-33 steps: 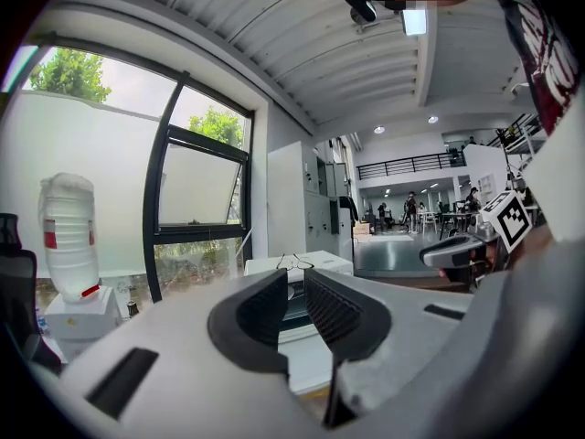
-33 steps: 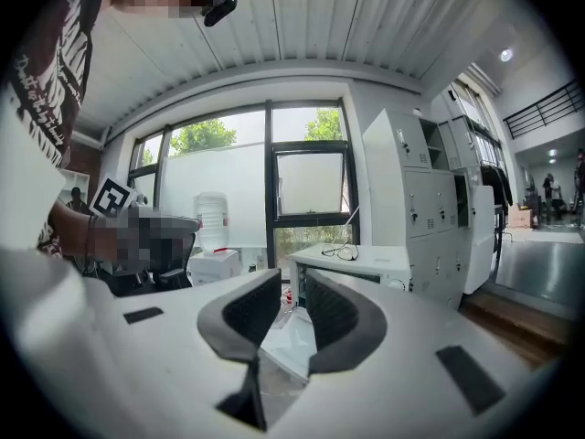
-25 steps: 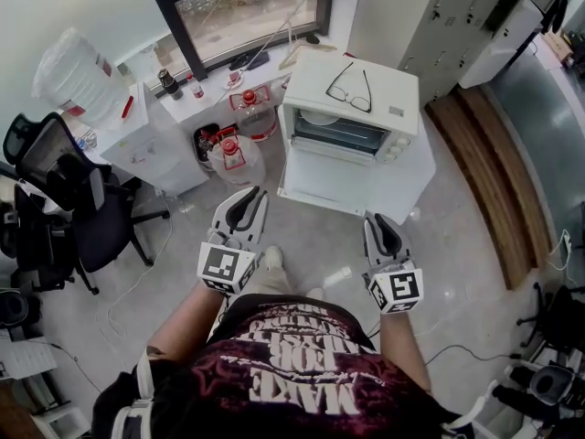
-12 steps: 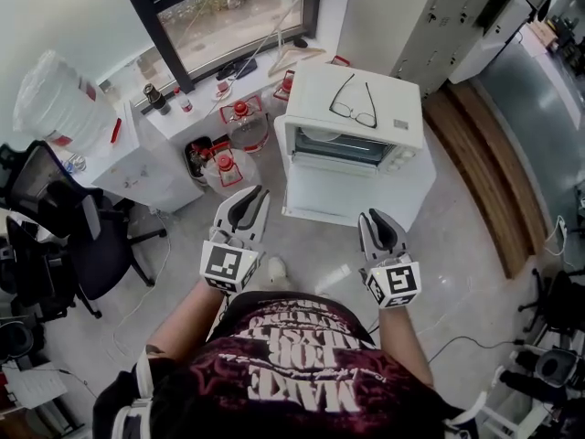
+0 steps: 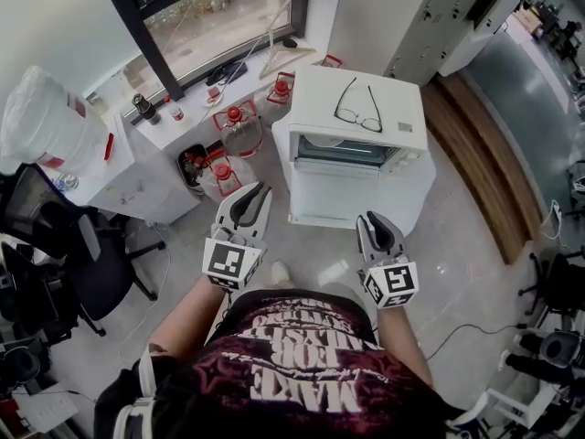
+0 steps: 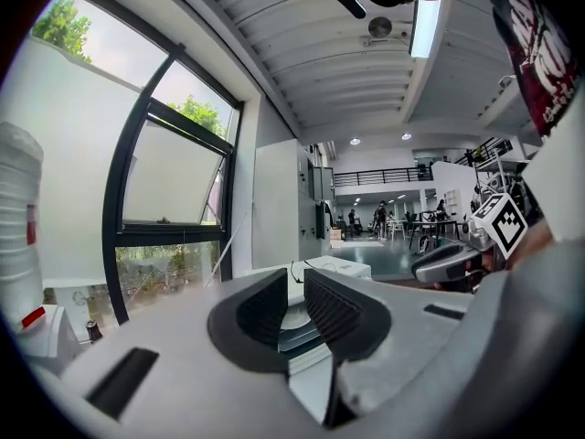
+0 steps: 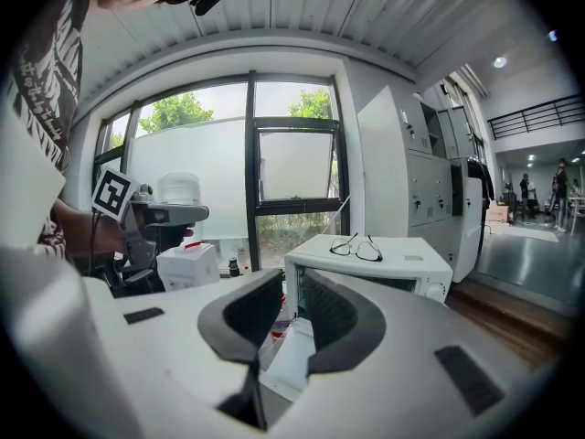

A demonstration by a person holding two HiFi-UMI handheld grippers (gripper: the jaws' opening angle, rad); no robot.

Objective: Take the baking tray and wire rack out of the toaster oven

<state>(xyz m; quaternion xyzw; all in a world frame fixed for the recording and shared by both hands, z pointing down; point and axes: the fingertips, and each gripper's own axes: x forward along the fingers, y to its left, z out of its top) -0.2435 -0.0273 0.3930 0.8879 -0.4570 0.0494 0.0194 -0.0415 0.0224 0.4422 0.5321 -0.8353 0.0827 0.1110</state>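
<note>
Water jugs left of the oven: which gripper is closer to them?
Left. The left gripper hangs just beside the jugs, on their oven side; the right gripper is farther off, in front of the oven door.

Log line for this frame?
toaster oven: door open, glasses on top | left gripper: open, empty | right gripper: open, empty | both short of oven

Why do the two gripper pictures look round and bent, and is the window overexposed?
Left gripper view: a wide-angle lens bows the window frame and blackens the corners; the pane glares white. Right gripper view: same round distortion, yet the toaster oven and glasses stay sharp. Head view: even daylight, little glare.
</note>
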